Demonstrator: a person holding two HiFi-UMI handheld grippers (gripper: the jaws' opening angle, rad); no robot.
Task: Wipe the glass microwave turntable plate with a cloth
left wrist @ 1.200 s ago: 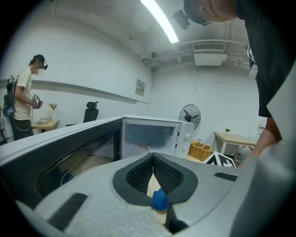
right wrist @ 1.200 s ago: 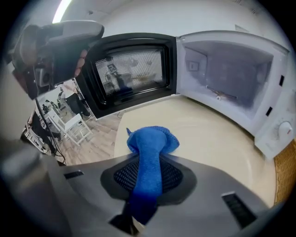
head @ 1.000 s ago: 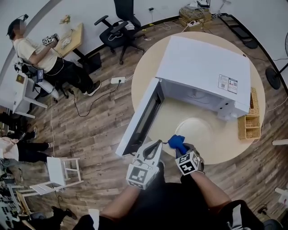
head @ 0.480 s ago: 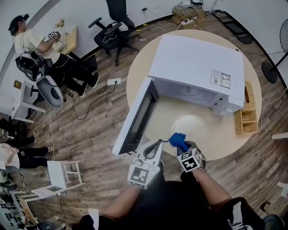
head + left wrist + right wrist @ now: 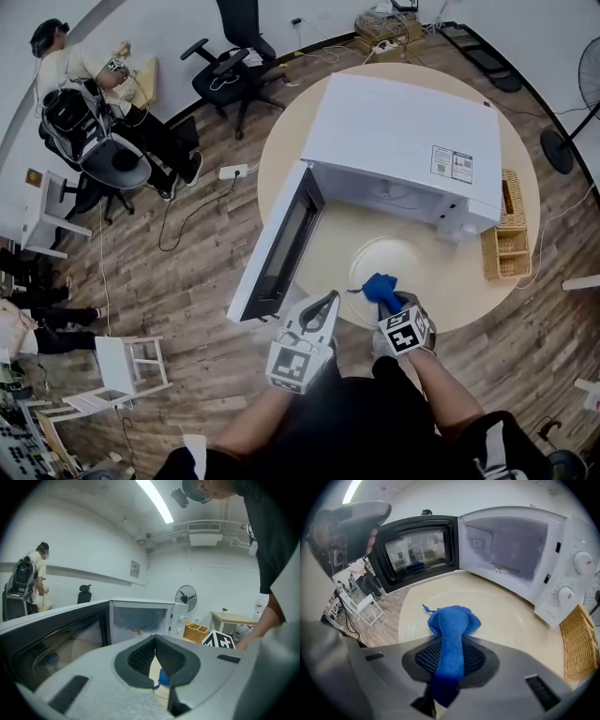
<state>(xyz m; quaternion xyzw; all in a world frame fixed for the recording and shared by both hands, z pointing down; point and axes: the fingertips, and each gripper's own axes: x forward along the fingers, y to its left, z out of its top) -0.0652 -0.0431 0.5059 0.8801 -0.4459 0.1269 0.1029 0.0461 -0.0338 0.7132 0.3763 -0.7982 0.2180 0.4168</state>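
Microwave [image 5: 403, 131] label [image 5: 451, 164] unreadable, cloth [image 5: 452, 625] over plate [image 5: 506, 616]

Round beige table [image 5: 286, 155] standing on wood-plank flooring [image 5: 187, 281] and carrying three items. A white microwave [image 5: 403, 141] is sitting toward the far side, its open door reaching past the left rim. A glass turntable plate [image 5: 389, 255] is lying just before the cavity. A wicker basket [image 5: 504, 253] is resting at the right edge.
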